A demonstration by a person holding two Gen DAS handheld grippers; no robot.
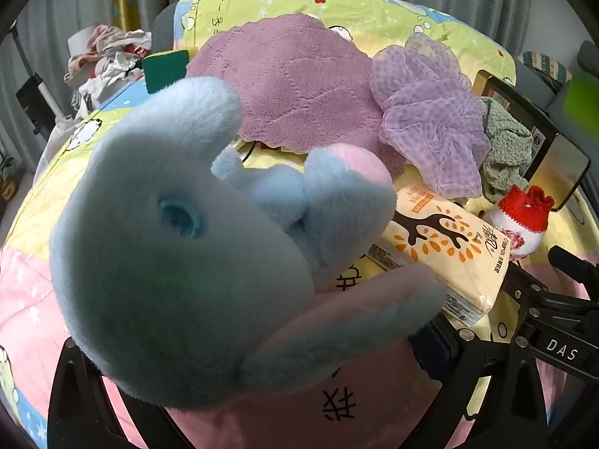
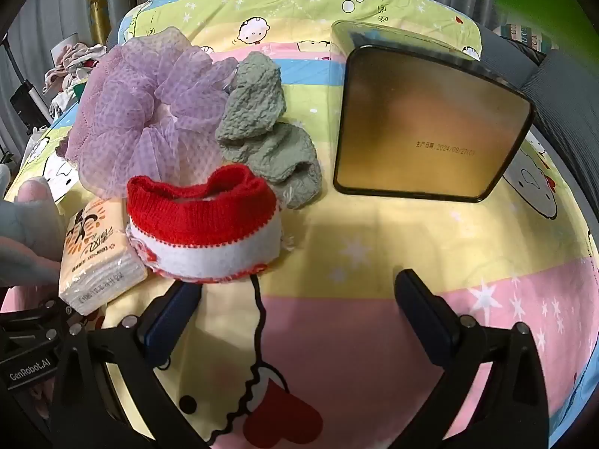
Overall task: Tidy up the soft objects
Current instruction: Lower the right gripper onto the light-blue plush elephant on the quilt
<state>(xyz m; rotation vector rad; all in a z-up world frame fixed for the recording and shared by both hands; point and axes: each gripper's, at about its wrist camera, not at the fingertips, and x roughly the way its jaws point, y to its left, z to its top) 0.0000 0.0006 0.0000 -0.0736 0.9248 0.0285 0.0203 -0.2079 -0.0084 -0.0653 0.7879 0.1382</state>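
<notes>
my left gripper point(image 1: 258, 340) has its jaws as wide as they go, and the blue plush toy point(image 1: 179, 247) fills the gap between them; whether the pads press on it i cannot tell, since the toy hides both fingers. the toy's pink-lined ear lies over one end of the tissue pack point(image 1: 445, 258), which rests on the cartoon-print quilt point(image 1: 30, 292). past the toy lies a purple quilted cloth point(image 1: 299, 89), with a green sponge point(image 1: 164, 69) at its far left edge. my right gripper point(image 2: 299, 321) stands wide apart with nothing between its fingers, low over the quilt. just ahead of its left finger sits the red and white knit sock point(image 2: 209, 224), touching the tissue pack. behind the sock are the lilac mesh bath puff point(image 2: 146, 108) and the grey-green crinkled cloth point(image 2: 265, 127), side by side. a dark tin box point(image 2: 430, 119) sits to their right, apart from them.
</notes>
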